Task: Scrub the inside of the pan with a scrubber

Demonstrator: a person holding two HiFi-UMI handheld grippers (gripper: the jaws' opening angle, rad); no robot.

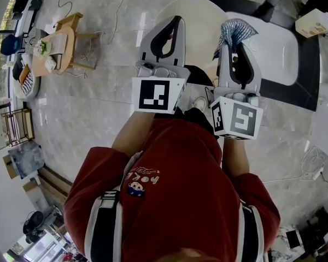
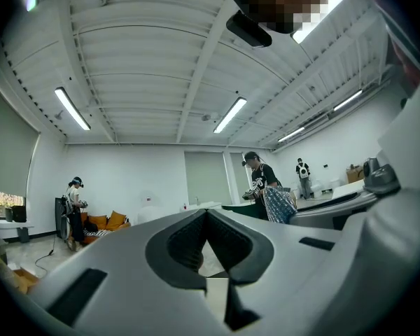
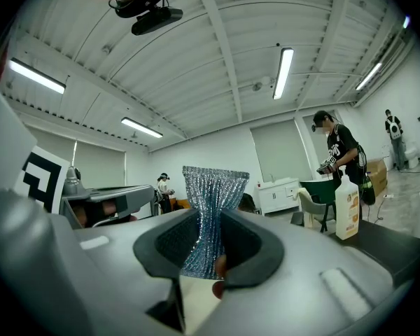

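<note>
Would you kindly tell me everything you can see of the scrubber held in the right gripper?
The scrubber is a piece of silvery, glittering knitted mesh with a bluish tint, and it looks soft and cloth-like. The right gripper is shut on its middle, so it narrows to a waist between the jaws and fans out above and below them. It stands roughly upright past the jaw tips, held in the air, and only the jaws touch it.

The scrubber (image 3: 215, 187) was glittering silver mesh, rough-woven. The right gripper (image 3: 210, 219) and left gripper (image 2: 206, 211) wore smooth matt grey plastic shells with dark ribbed pads (image 3: 173, 242), above a glossy stone-look floor (image 1: 98, 108) and a red cloth shirt (image 1: 175, 190).
</note>
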